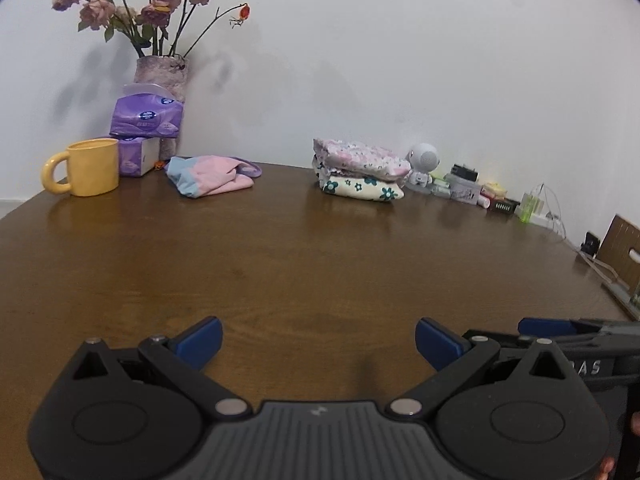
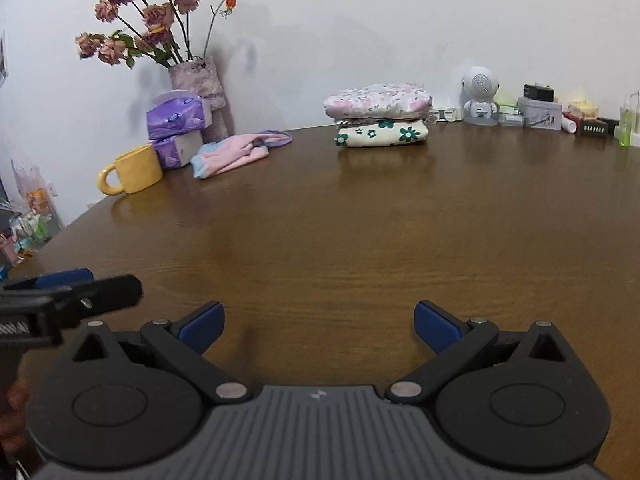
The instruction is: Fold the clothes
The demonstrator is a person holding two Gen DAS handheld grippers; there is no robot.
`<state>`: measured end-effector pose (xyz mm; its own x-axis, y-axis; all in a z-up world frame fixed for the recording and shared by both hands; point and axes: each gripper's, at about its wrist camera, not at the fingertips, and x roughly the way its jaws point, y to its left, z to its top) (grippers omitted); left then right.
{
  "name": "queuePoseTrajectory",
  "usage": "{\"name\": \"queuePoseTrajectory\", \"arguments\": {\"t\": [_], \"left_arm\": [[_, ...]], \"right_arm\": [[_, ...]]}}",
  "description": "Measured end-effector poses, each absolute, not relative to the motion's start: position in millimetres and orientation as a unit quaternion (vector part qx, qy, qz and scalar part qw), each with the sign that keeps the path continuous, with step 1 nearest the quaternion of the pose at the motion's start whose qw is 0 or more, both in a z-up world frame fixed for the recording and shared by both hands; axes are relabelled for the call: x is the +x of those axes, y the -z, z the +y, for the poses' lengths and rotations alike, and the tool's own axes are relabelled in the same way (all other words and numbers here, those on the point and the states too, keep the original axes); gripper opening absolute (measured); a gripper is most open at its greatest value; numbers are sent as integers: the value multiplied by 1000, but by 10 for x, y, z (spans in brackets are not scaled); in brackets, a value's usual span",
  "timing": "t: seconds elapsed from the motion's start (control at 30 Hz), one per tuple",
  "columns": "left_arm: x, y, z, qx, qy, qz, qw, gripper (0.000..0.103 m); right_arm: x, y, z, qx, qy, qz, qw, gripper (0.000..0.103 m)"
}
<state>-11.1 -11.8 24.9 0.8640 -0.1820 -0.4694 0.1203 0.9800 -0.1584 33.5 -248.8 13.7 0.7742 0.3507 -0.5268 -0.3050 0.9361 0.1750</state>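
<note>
Two folded garments (image 2: 380, 118), one loose garment (image 2: 236, 152), two tissue packs (image 2: 176, 128), one mug (image 2: 134, 170).

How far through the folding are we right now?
Done: two folded garments stacked at the table's far side. In hand: nothing; left gripper and right gripper are both open over bare wooden table. Left: the pink-and-blue garment lying crumpled beside the yellow mug.

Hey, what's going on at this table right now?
A person holds two tools over the table, folding clothes. The left tool and right tool are both open and hold nothing. Two folded floral pieces sit in a stack near the wall. A pink and blue garment lies crumpled beside the yellow mug, not yet folded.
</note>
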Motion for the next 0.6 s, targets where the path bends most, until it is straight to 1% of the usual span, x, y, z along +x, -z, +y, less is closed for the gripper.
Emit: {"name": "queuePoseTrajectory", "arguments": {"t": [0.17,0.33,0.6], "left_arm": [[-213,-154,-102,-65,83,260,960,103],[-280,-134,-56,-77,85,248,962,103],[-263,-112,-43,-86,95,254,959,103]], "right_arm": [[203,-111,-2434,30,-168,286,943,103],[107,-111,-2399,21,-167,273,947,103],[71,-119,-2400,18,-156,259,953,103]]}}
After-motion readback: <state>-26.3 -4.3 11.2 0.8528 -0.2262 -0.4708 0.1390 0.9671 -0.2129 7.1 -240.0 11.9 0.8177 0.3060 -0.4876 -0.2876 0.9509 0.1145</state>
